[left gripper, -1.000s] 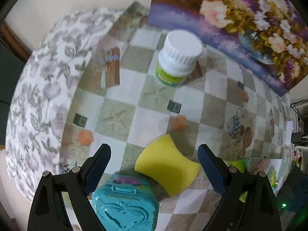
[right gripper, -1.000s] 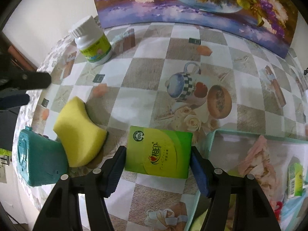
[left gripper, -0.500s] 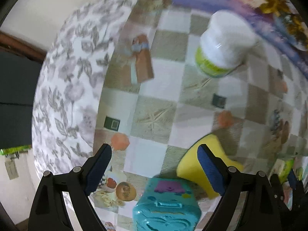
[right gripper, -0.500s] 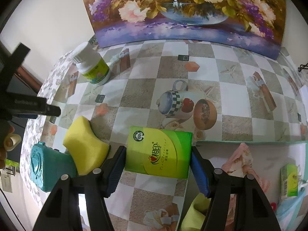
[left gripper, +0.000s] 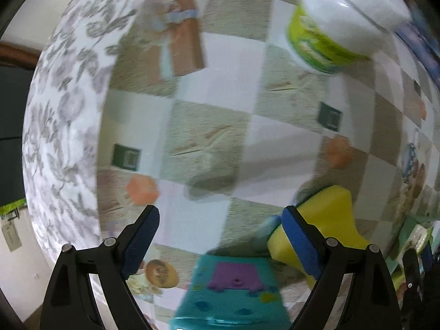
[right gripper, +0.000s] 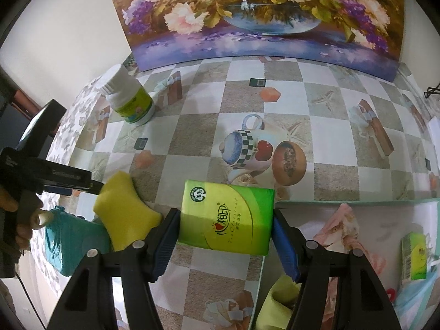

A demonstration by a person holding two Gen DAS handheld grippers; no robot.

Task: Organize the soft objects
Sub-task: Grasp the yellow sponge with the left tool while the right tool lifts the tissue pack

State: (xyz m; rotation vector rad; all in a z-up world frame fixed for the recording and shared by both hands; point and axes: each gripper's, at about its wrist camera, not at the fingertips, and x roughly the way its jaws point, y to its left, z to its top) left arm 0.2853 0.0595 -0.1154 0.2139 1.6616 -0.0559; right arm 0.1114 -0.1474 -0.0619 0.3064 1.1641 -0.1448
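My right gripper (right gripper: 226, 238) is clamped on the green tissue pack (right gripper: 227, 217), both blue pads pressed flat to its short sides, pack lifted clear of the checkered tablecloth (right gripper: 316, 104). Right next to it on the right is the teal-rimmed bin (right gripper: 357, 200), already holding a pink cloth (right gripper: 342, 233), a small green pack (right gripper: 414, 255) and something yellow-green (right gripper: 277, 299) at the near edge.

My left gripper (left gripper: 220, 224) points down at the table, jaws spread wide, nothing between the pads, only bare cloth under the gap. Its right pad sits against the near-left edge of the yellow sponge (left gripper: 327, 220), can't tell if it's actually touching. Left wrist view is motion-blurred.

Clutter around the sponge:
- teal toy case (left gripper: 233, 291) with a purple clasp, directly below the left gripper's gap, butted against the sponge; in the right wrist view the sponge leans on it
- white bottle with green label (right gripper: 129, 99) further back toward the table's far left corner, well apart from both grippers
- flower painting (right gripper: 261, 13) propped along the back edge

Right wrist view also shows the left gripper's body and the person's hand (right gripper: 16, 220) on it at the left, right over the case and sponge. Sponge lies just left of the tissue pack, close to my right gripper's left finger
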